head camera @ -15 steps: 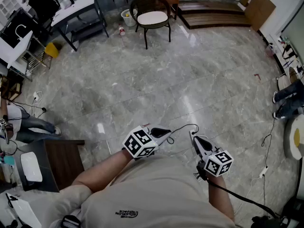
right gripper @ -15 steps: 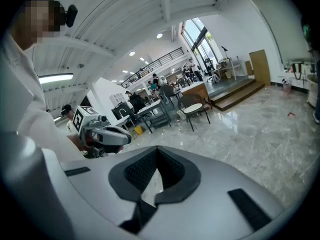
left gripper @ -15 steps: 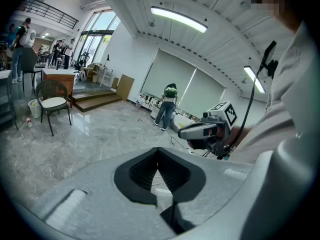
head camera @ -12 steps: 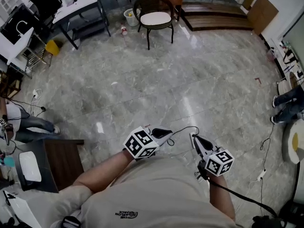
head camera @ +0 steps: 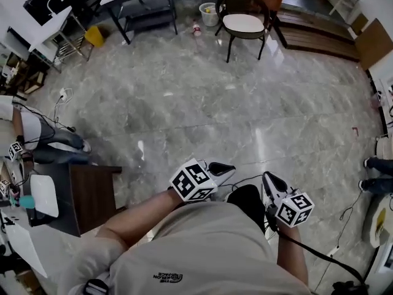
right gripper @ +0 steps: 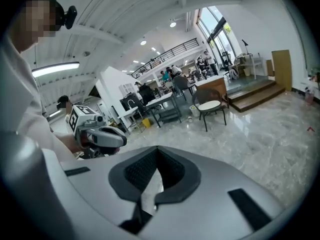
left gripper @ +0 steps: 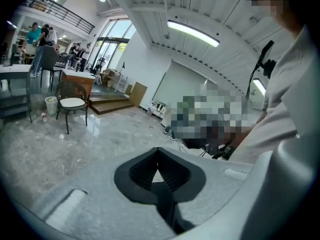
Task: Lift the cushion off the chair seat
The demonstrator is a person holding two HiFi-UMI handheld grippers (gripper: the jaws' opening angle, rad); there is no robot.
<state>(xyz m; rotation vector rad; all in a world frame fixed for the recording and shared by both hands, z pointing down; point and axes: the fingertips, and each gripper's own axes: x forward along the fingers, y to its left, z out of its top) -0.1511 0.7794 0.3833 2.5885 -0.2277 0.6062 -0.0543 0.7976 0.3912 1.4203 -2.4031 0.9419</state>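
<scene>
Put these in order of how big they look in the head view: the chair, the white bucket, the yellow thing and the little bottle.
1. The chair.
2. The white bucket and the yellow thing look about alike, so I won't rank them.
3. The little bottle, smallest.

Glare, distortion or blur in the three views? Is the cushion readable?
Head view: sharp, bent towards the edges, pale light streaks on the glossy floor; the cushion is small but clear. Left gripper view: strong fisheye, dark corners, windows blown out. Right gripper view: same fisheye, cushion readable.
</scene>
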